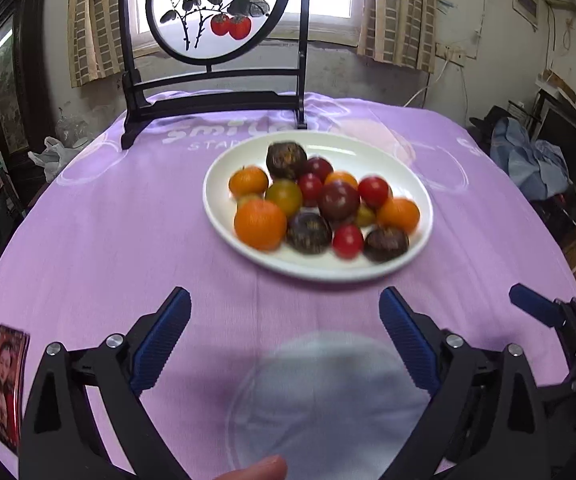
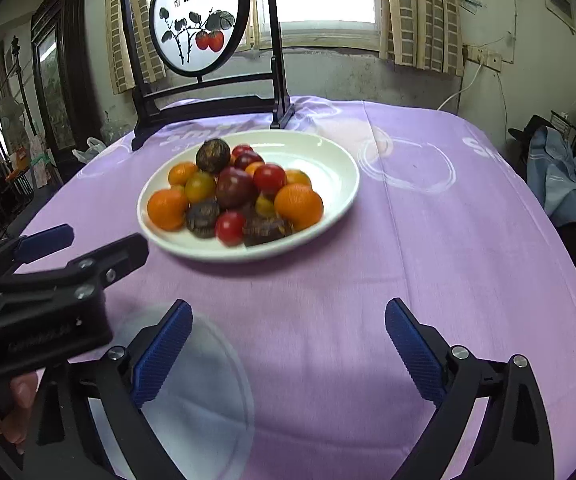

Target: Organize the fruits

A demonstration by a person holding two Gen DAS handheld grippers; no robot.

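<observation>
A round table covered by a lilac cloth printed with white lettering and rings [image 1: 108, 240] is seen. On it, near the middle, an oval white ceramic plate [image 1: 224, 184] heaped with small fruits is set. Behind the plate, a dark wooden stand framing a round painted panel [image 1: 216, 100] is placed. A clear round dish [image 1: 320, 400] lies at the near edge, and a small portrait card [image 1: 8, 384] is propped at the near left.

Both wrist views angled down, near table, sharing fruit plate [image 1: 416, 184], left tool [image 2: 88, 240]
</observation>
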